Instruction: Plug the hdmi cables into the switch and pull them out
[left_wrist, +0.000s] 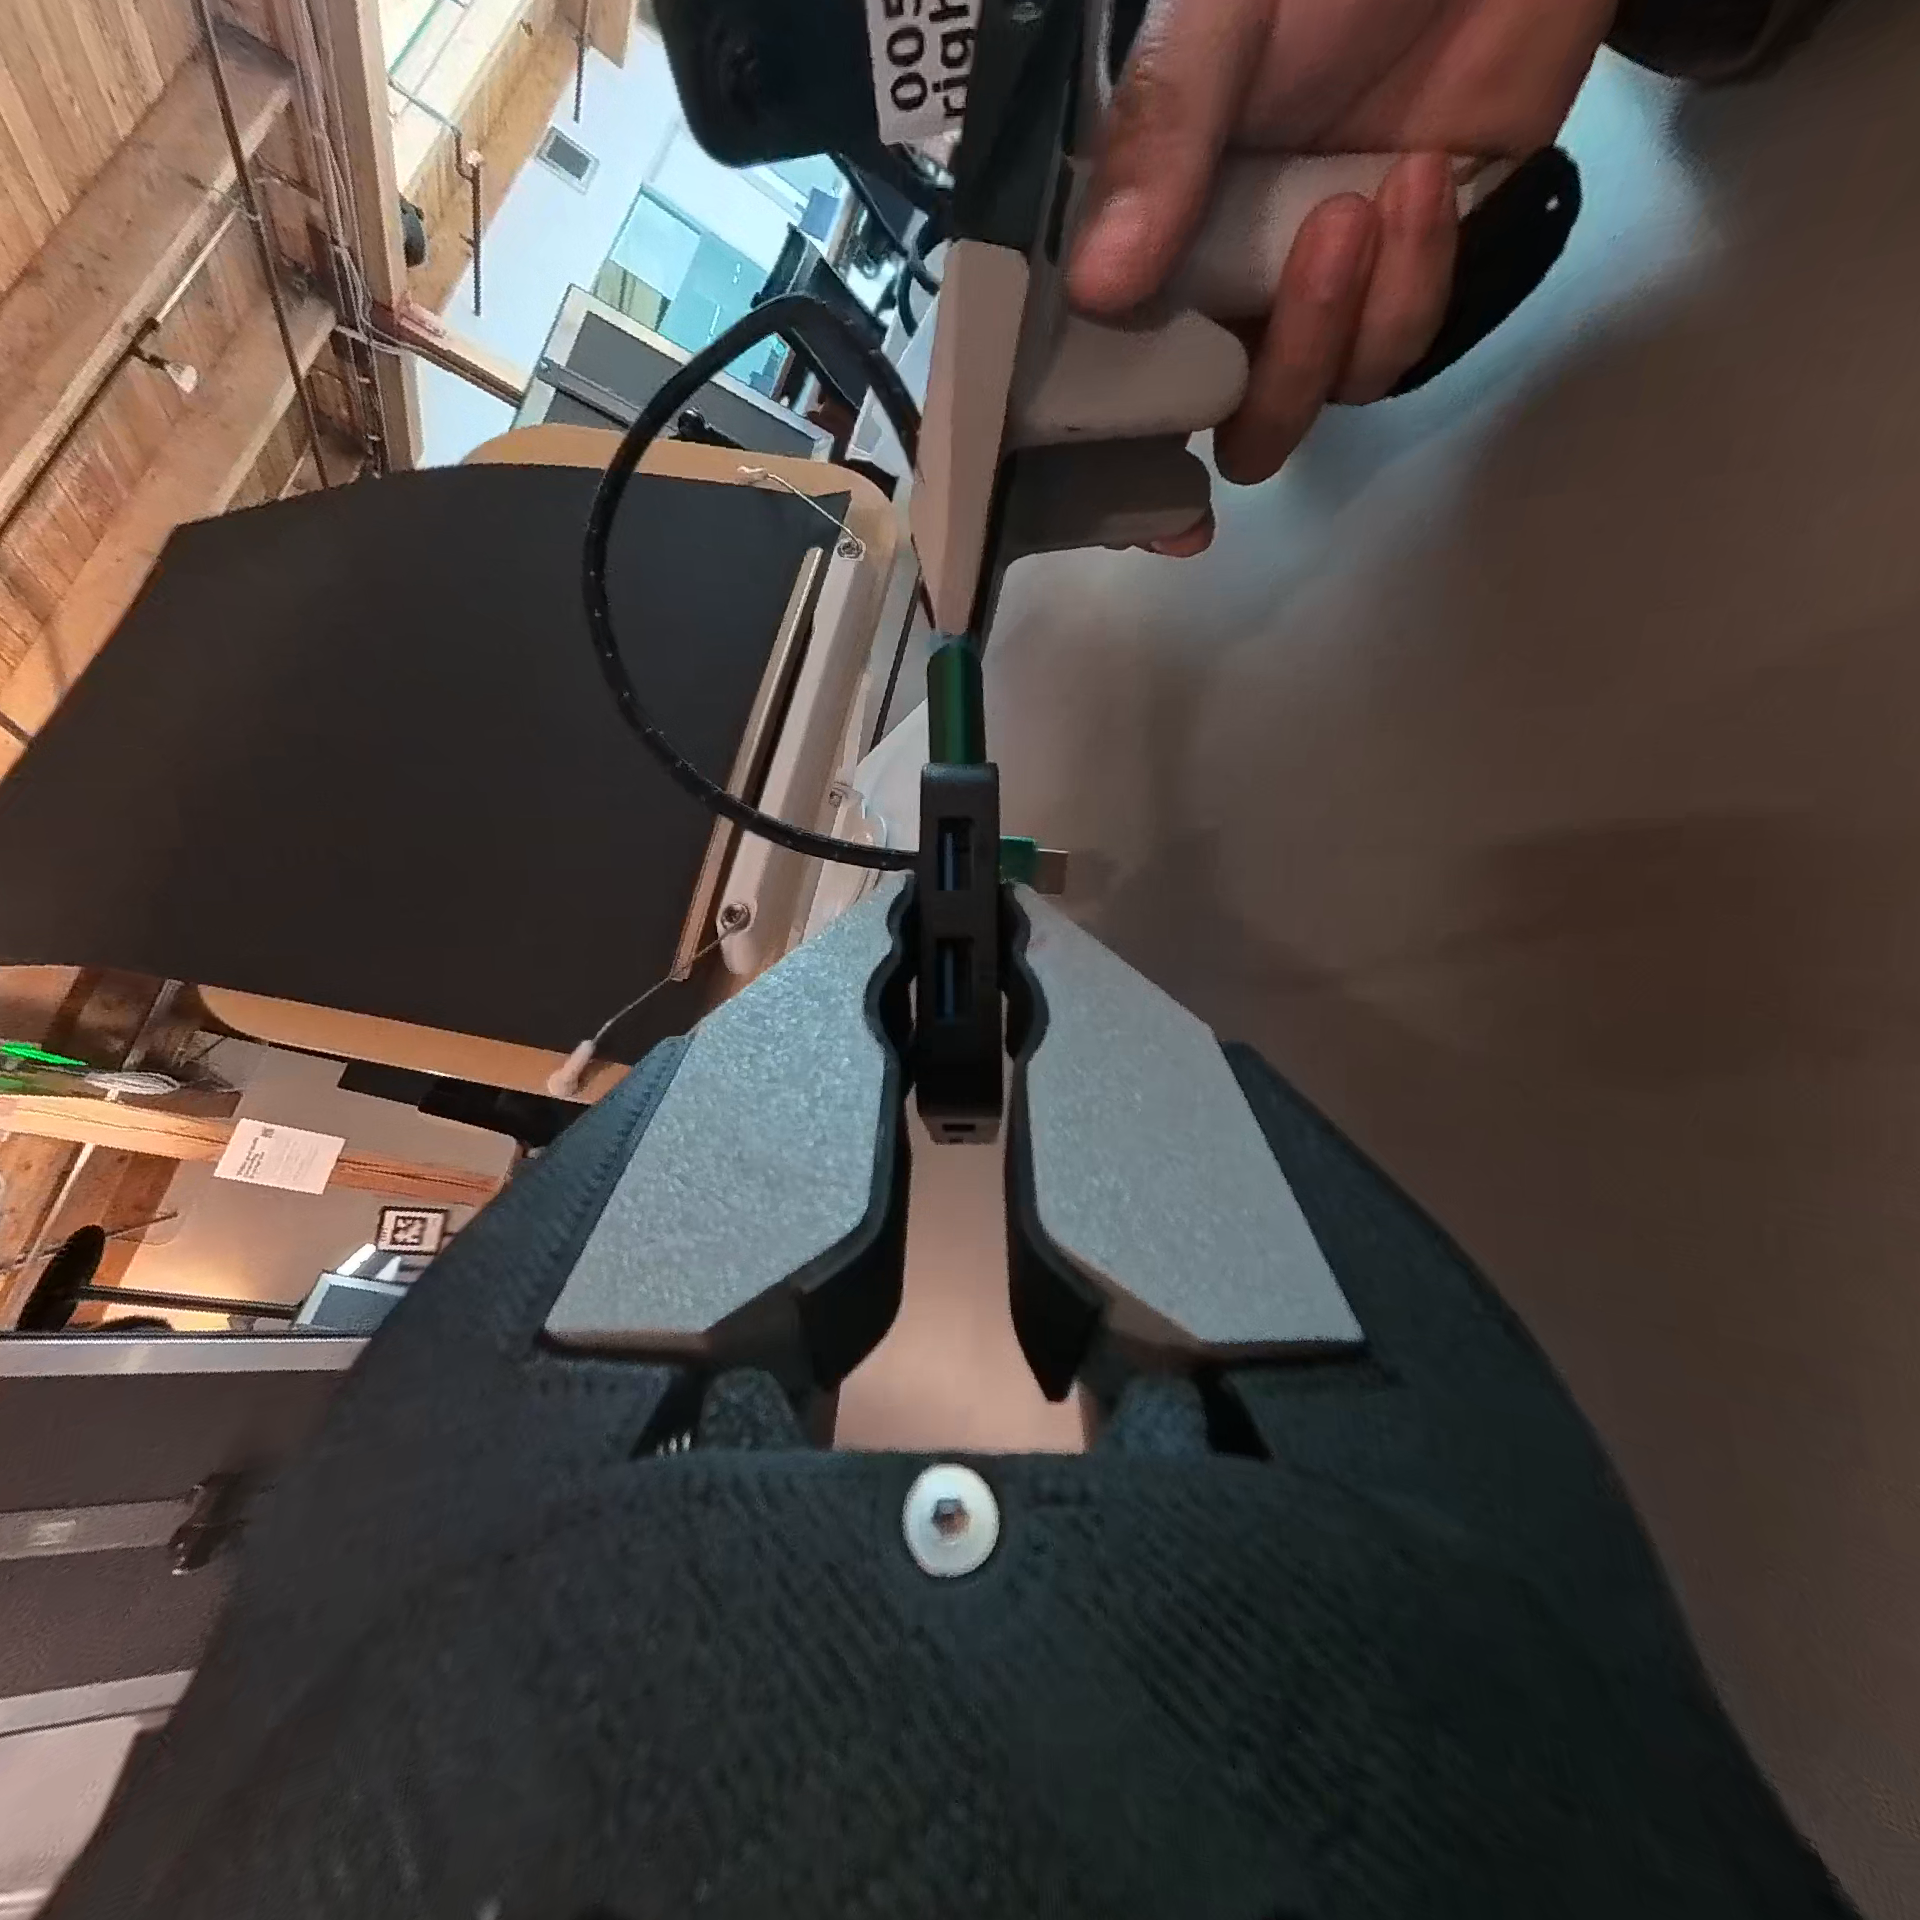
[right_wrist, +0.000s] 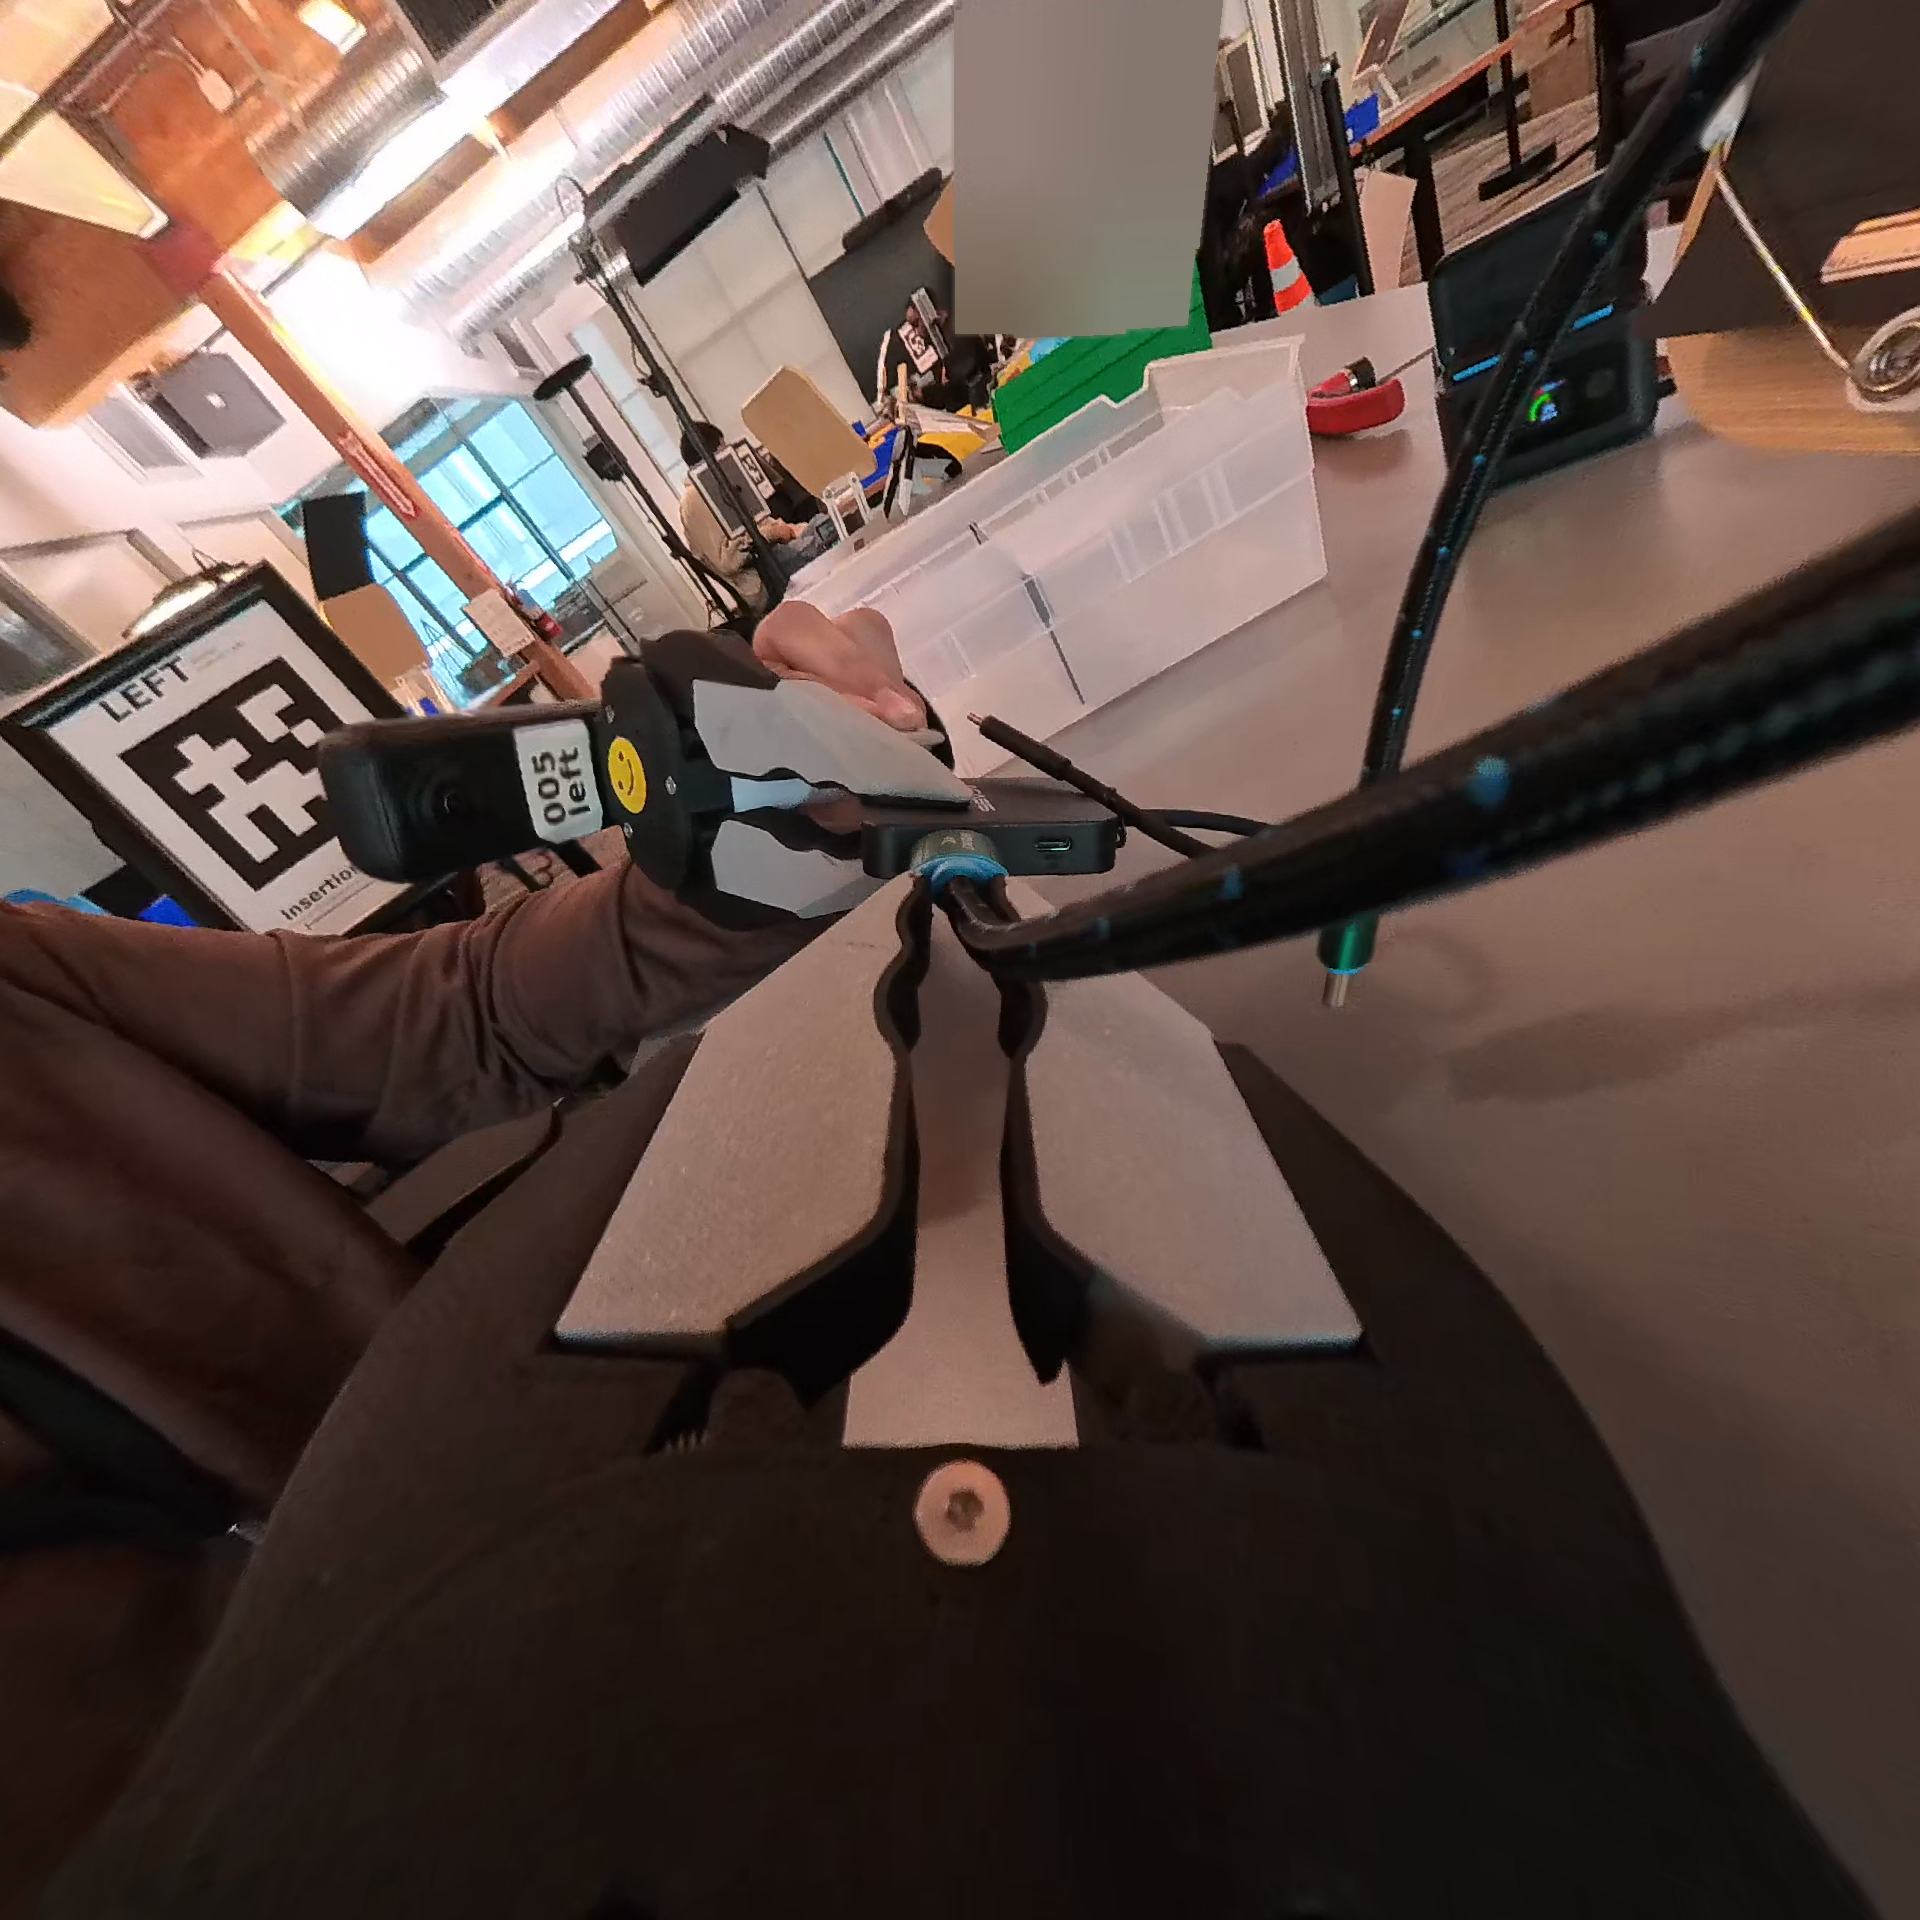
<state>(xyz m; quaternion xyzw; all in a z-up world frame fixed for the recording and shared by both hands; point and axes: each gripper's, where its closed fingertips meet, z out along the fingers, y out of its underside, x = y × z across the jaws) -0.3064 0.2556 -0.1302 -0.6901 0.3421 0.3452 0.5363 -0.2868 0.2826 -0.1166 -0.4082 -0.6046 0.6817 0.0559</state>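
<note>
The flat black plastic switch (left_wrist: 957, 977) is held tight between the left gripper (left_wrist: 957, 940) jaws. The green metal plug (right_wrist: 948, 852) with its braided black cable (right_wrist: 1558, 758) is pinched at the right gripper (right_wrist: 956, 914) jaw tips. If it is pulled crooked, the plug could jam, or the switch could slip out.

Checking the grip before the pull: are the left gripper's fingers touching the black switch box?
Touching. The left wrist view shows the left gripper with its black fingertips pressed against both sides of the black switch box.

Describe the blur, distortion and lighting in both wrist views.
Left wrist view: the black switch in the left gripper is sharp, the hand soft with motion blur, the room rolled sideways and fisheye-curved. Right wrist view: bright ceiling glare upper left, the near braided cable blurred, the green plug fairly sharp, soft shadows on the table.
</note>
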